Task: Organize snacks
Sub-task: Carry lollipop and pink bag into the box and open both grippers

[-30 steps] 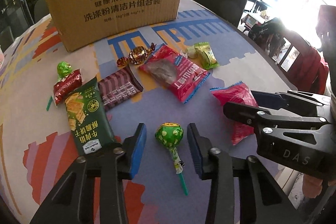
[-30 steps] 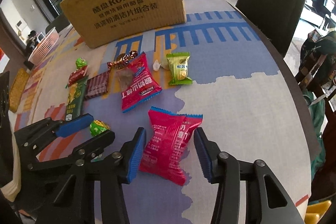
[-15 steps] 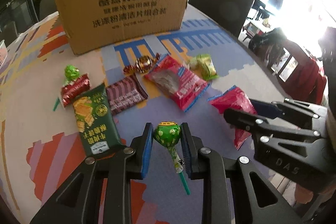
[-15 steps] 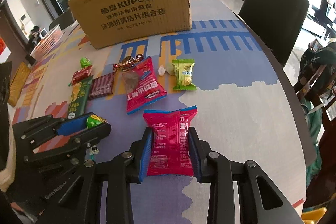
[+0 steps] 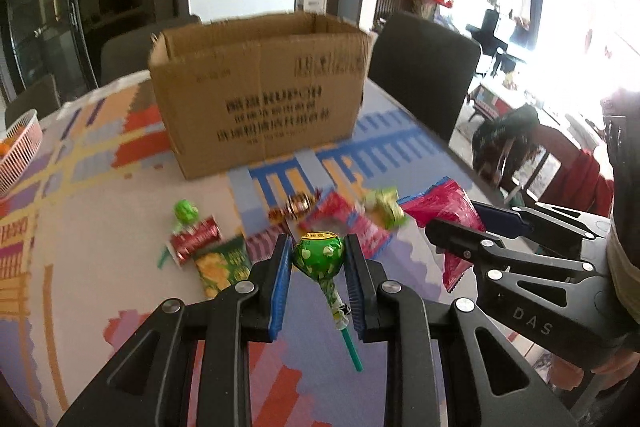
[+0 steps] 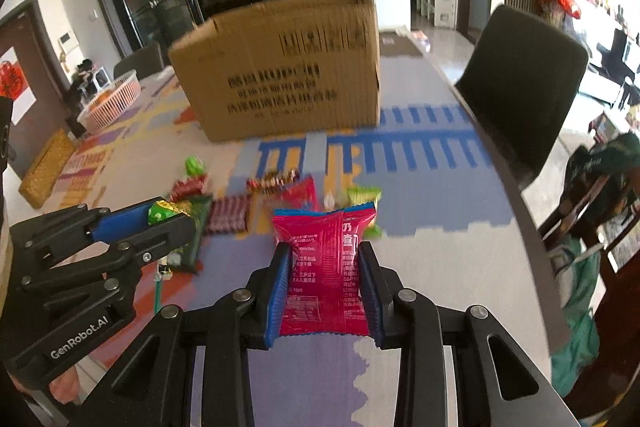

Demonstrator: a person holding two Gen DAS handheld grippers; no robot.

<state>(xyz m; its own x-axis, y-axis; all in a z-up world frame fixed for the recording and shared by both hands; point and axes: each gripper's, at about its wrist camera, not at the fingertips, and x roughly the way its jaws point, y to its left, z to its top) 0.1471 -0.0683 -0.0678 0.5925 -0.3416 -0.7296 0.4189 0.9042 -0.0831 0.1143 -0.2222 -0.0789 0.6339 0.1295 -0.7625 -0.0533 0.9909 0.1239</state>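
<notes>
Two snacks: lollipop (image 5: 318,254), red packet (image 6: 324,267)

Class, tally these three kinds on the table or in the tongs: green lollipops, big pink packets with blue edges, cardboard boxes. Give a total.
Green lollipop: 2
Pink packet: 2
Cardboard box: 1
Total: 5

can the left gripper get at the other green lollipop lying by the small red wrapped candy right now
Probably not yet. The left gripper is shut on a green-wrapped lollipop, so its jaws are full. The other green lollipop lies uncovered on the table beside the small red wrapped candy, so the way itself looks free.
</notes>
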